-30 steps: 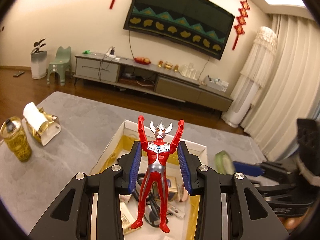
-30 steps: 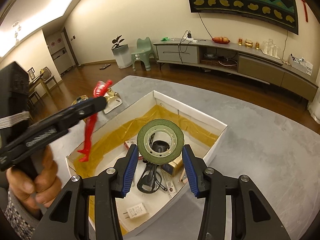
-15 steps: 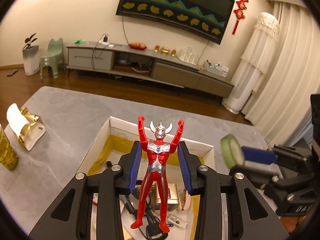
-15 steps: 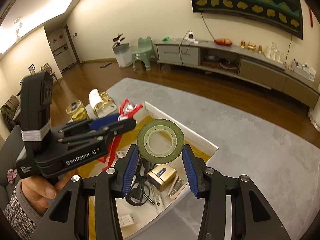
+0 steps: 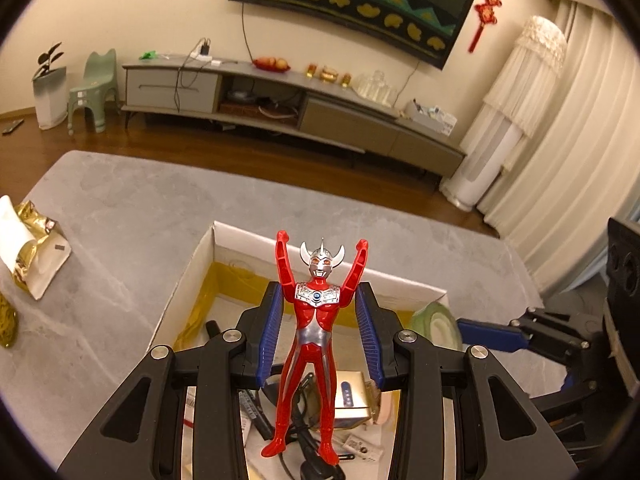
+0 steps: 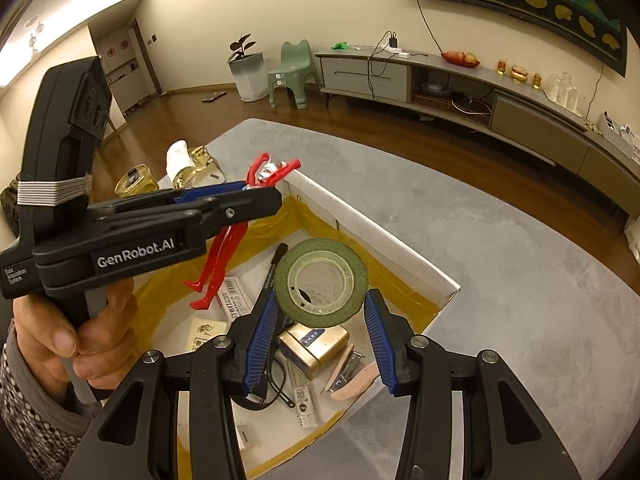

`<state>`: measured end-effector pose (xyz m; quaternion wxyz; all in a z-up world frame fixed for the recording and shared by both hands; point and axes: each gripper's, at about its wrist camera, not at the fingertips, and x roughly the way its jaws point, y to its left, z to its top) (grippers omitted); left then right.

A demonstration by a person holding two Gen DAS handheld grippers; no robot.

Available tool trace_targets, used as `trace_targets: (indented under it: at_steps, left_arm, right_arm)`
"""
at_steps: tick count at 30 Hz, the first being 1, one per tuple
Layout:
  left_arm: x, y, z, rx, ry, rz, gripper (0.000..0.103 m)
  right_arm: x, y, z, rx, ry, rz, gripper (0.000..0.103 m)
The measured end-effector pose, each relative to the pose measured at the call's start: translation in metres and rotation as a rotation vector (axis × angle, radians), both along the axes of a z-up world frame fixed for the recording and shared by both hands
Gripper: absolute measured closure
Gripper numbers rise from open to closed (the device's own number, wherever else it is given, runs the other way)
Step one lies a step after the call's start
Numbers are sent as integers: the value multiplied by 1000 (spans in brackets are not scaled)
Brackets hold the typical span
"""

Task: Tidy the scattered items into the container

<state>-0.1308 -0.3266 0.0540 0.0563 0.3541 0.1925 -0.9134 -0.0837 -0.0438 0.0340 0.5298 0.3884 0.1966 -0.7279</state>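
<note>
A red and silver toy figure [image 5: 316, 332] stands upright between the blue pads of my left gripper [image 5: 320, 336], which is shut on it above the white box [image 5: 248, 236]. In the right wrist view the left gripper [image 6: 240, 200] comes in from the left, with the figure [image 6: 218, 264] hanging over the box's left side. My right gripper [image 6: 321, 295] is shut on a green tape roll [image 6: 322, 282] over the box's [image 6: 376, 236] middle. The tape [image 5: 434, 322] and the right gripper [image 5: 492, 334] also show at the right of the left wrist view.
The yellow-lined box holds a gold case [image 6: 314, 344], a black pen [image 6: 274, 268], a black cable and several small packets. On the grey table beside it stand a gold tissue holder [image 5: 32, 240] and a gold can [image 6: 134, 178]. A hand [image 6: 92, 332] grips the left tool.
Both grippers have moved in and down over the box with their loads. The left gripper now sits close beside the right one, the figure hanging inside the box's outline.
</note>
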Motion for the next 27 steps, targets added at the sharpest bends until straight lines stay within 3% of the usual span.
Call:
trace_targets:
  at_steps: [3,11,14,17,21,24,27]
  left_arm:
    - [-5,7,-4,-21,-34,-21,65]
    - [-14,36,-12,-266,-134,-20,69]
    - [-16,37,-18,-308,-156,2,69]
    - [-16,32,-19,-320,-159,27,72]
    - [-12,22,-18,-278,-141,50,72]
    - [-9,17,-18,-258,-142,51,72]
    - [-7,18,-20,-264,-145,52,72]
  right_arm:
    - [-3,-3,-1,5,-4,3,56]
    - [-7,-11,-14,60,9,13,56]
    - [-11,-13,-19,78,5,6,56]
    - [-16,-12,-23,82,-2,0,56]
    - [-17,-14,-27,81,-19,-2,56]
    - [-15,-16,-30,80,-40,8,48]
    - [-12,-15,-27,74,-25,6,48]
